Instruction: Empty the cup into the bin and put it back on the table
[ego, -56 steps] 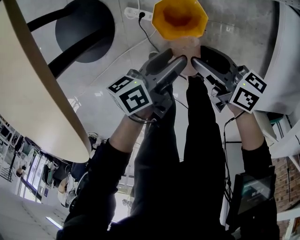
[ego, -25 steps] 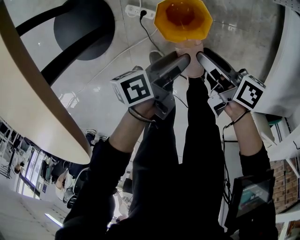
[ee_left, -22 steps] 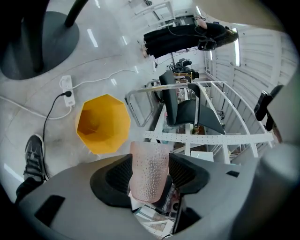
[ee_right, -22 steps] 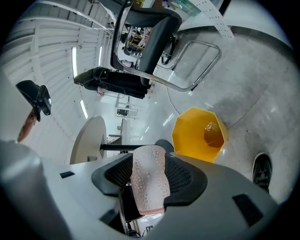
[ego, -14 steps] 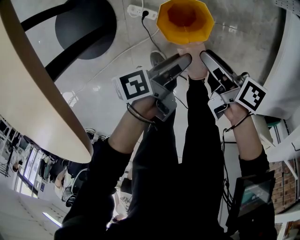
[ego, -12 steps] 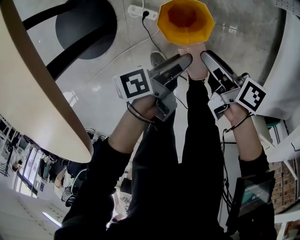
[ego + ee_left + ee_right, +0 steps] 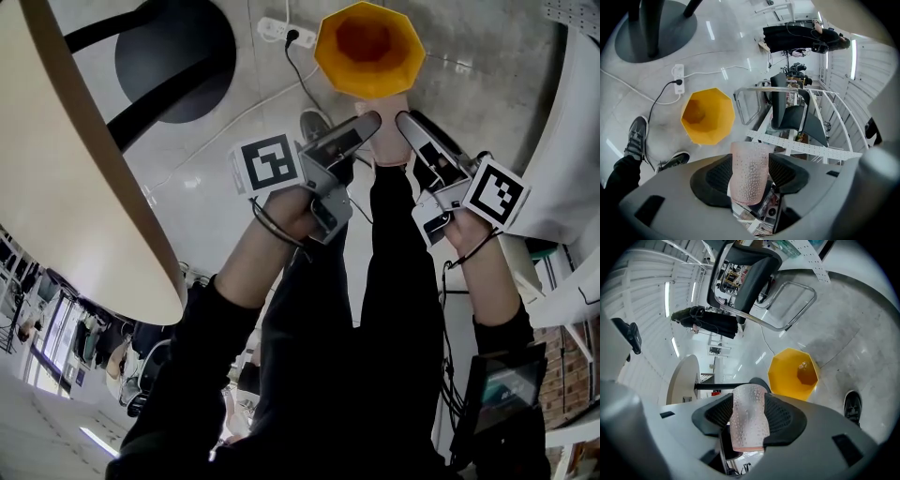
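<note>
A pink dimpled cup (image 7: 387, 131) hangs between both grippers, just short of the yellow many-sided bin (image 7: 367, 47) on the floor. My left gripper (image 7: 370, 122) reaches it from the left and my right gripper (image 7: 403, 120) from the right. In the left gripper view the cup (image 7: 749, 159) stands upright with both pads against its sides and the bin (image 7: 707, 115) lies beyond. In the right gripper view the cup (image 7: 749, 404) sits between the pads, which have just been closing on it. An orange lump lies in the bin (image 7: 792, 373).
A round beige table (image 7: 66, 187) on a black pedestal base (image 7: 173, 47) fills the left. A power strip (image 7: 277, 28) and its cable lie near the bin. The person's legs and a shoe (image 7: 636, 136) are below. A black office chair (image 7: 787, 112) stands beyond.
The left gripper has rolled, so its marker cube now faces more upward. Both grippers and the cup sit slightly closer to the bin in the picture.
</note>
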### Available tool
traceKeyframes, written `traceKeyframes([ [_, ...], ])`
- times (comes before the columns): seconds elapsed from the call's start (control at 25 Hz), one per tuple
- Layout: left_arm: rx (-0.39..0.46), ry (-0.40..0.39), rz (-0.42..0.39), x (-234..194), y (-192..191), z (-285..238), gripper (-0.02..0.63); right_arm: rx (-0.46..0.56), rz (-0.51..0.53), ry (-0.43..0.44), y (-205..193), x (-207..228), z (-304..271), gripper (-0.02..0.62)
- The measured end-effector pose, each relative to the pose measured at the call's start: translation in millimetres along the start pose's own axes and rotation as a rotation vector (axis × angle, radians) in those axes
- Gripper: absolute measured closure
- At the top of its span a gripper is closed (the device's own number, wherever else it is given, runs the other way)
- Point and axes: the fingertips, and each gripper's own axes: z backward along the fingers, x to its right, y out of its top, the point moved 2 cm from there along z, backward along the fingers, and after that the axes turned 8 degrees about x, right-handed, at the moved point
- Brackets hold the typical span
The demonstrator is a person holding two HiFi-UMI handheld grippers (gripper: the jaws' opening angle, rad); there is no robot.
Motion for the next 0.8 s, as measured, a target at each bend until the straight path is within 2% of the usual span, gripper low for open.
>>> traceKeyframes([
  [0.4,-0.017,0.02,-0.058,21.4,-21.1,8.7,0.351,0.033,0.03,0.024,5.6,-17.8,31.1,0.379],
  [0.8,-0.066,-0.029,-0.22,87.7,-52.9,37.6,0.351,0.077,0.047,0.084,8.0,-75.7,85.4,0.379],
])
